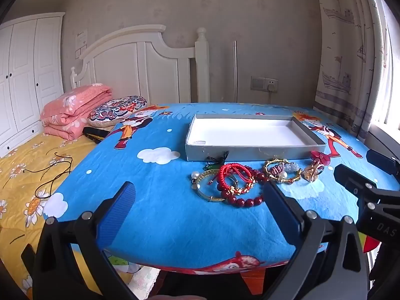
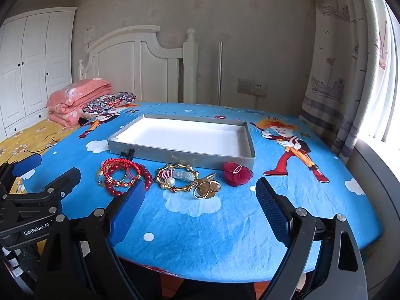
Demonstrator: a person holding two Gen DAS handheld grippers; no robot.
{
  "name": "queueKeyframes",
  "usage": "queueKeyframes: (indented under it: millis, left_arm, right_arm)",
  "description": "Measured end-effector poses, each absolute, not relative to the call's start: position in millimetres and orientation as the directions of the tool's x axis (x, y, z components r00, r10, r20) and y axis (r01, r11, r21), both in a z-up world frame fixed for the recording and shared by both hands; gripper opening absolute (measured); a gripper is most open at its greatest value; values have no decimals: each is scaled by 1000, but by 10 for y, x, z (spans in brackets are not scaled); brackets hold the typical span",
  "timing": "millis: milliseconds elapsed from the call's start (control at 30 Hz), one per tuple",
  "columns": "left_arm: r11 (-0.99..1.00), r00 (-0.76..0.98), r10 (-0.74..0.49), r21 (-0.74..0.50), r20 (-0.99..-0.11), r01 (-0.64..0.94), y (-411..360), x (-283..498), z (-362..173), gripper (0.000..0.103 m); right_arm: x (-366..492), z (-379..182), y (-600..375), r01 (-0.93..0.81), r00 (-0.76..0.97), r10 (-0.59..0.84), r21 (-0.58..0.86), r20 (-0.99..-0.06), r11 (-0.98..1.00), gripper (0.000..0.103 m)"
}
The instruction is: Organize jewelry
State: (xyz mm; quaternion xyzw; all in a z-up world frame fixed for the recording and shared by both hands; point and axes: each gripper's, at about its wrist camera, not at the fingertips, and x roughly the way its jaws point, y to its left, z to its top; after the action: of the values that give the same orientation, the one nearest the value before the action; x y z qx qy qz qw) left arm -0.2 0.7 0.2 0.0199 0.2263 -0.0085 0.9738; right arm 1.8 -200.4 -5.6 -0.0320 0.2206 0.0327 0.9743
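Note:
A shallow grey box (image 1: 255,152) (image 2: 180,156) with a white, empty inside lies on the blue cartoon cloth. In front of it lies a row of jewelry: red cord and bead bracelets (image 1: 237,182) (image 2: 125,175), a gold bamboo bangle with a pearl (image 1: 282,172) (image 2: 175,177), a gold brooch (image 2: 207,190) and a red flower clip (image 2: 237,172). My left gripper (image 1: 197,195) is open, just short of the red bracelets. My right gripper (image 2: 200,195) is open, just short of the brooch. Both are empty.
The cloth-covered table (image 2: 225,237) stands beside a bed with a yellow sheet (image 1: 30,165), a folded pink quilt (image 1: 72,110) and a patterned cushion (image 1: 117,110). A curtain (image 2: 350,75) and window sill are at the right. A white wardrobe (image 1: 25,75) is at the far left.

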Motion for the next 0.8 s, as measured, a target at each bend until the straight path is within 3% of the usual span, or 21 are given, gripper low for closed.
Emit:
queueKeyframes:
  millis: [800]
  left_arm:
    - [998,887,-21,35,-462,42,-5,-10,-18,99]
  right_arm:
    - [48,-75,-2025,-78,892,55,-33,-449,996,84]
